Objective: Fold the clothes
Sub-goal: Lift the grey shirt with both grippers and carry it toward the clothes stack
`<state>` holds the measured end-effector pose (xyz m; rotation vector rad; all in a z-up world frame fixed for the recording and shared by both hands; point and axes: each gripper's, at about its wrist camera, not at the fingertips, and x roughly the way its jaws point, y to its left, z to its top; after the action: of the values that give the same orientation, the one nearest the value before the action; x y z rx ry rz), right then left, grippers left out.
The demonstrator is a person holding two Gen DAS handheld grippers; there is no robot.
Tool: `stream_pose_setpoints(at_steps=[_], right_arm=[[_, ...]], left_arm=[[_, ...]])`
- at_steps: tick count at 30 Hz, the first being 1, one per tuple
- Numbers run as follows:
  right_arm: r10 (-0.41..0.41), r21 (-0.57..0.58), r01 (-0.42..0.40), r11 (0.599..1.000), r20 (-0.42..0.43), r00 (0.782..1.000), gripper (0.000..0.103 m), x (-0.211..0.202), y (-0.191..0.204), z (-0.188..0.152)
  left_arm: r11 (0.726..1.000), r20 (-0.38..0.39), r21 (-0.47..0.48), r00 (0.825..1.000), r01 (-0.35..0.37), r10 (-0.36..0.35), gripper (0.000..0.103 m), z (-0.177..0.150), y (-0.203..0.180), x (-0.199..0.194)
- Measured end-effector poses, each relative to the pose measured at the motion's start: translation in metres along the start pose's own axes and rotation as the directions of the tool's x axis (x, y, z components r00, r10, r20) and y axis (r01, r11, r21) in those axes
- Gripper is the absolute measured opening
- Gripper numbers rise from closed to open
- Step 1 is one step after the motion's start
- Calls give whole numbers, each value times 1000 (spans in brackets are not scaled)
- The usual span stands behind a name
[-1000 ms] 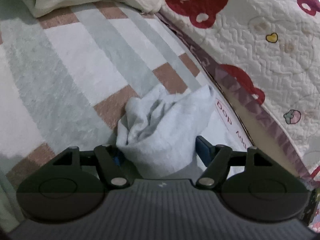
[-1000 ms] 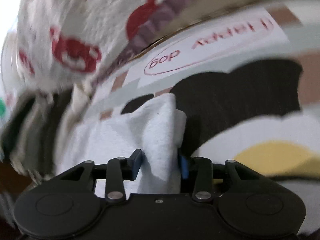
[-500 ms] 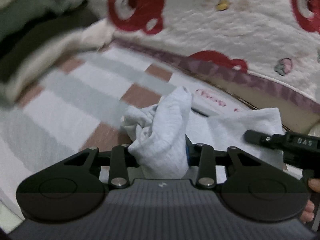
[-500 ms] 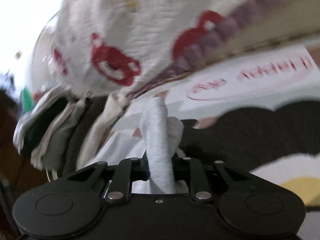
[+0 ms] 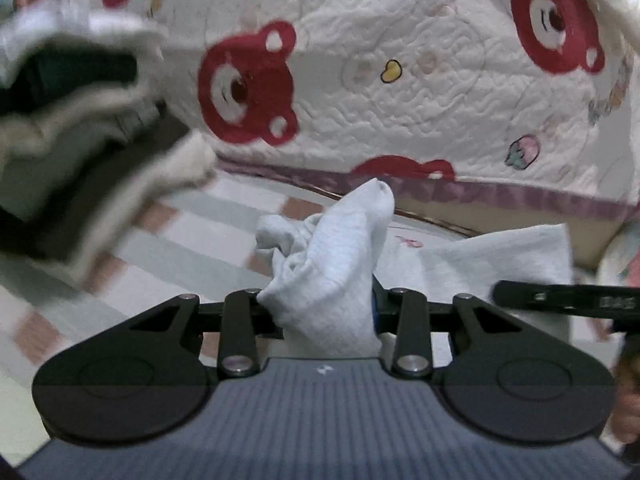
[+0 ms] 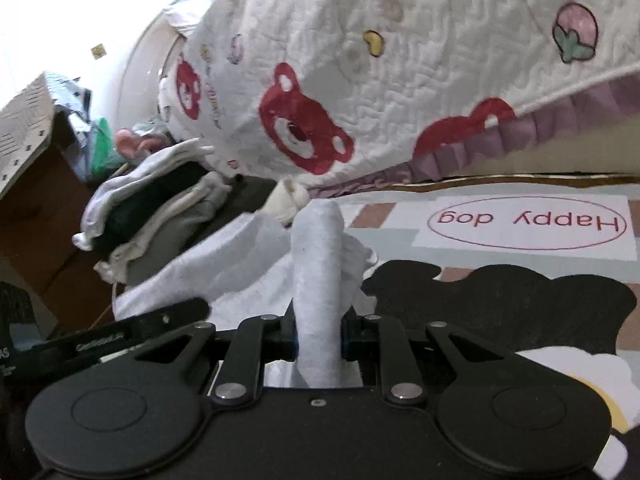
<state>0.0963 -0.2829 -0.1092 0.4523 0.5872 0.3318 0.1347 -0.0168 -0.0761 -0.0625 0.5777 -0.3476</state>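
1. My left hand-held gripper pinched one bunched corner of the pale-blue garment; my right hand-held gripper pinched another.
2. Garment hung between both, above the checked mat, long axis running gripper to gripper; both equally near.

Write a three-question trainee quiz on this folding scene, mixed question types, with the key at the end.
1. True or false: both the left gripper and the right gripper are clamped on the pale garment.
2. Which words are printed on the mat? A) Happy dog B) Good boy C) Sweet home
3. Fill in: the quilt behind the mat is printed with red ____ faces.

Key: 1 true; 2 A; 3 bear.
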Motion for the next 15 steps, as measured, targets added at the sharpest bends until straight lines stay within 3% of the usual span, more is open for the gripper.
stream_pose_setpoints(at_steps=[5, 8, 10, 12, 15], right_arm=[[65, -65, -63, 996, 31, 997, 21, -21, 38, 17], [132, -73, -127, 989, 65, 989, 21, -21, 64, 44], [180, -148, -165, 975, 94, 979, 21, -16, 96, 71], [235, -223, -204, 953, 123, 964, 21, -11, 129, 101], [317, -322, -253, 912, 164, 934, 21, 2, 178, 148]], left_arm=[[996, 70, 86, 997, -32, 26, 35, 29, -2, -46], [995, 120, 87, 992, -53, 42, 35, 71, 20, -73], [996, 160, 70, 986, -58, 47, 35, 108, 40, -90], [996, 221, 62, 974, -56, 41, 35, 149, 65, -107], [988, 326, 118, 944, -98, 55, 35, 207, 95, -127]])
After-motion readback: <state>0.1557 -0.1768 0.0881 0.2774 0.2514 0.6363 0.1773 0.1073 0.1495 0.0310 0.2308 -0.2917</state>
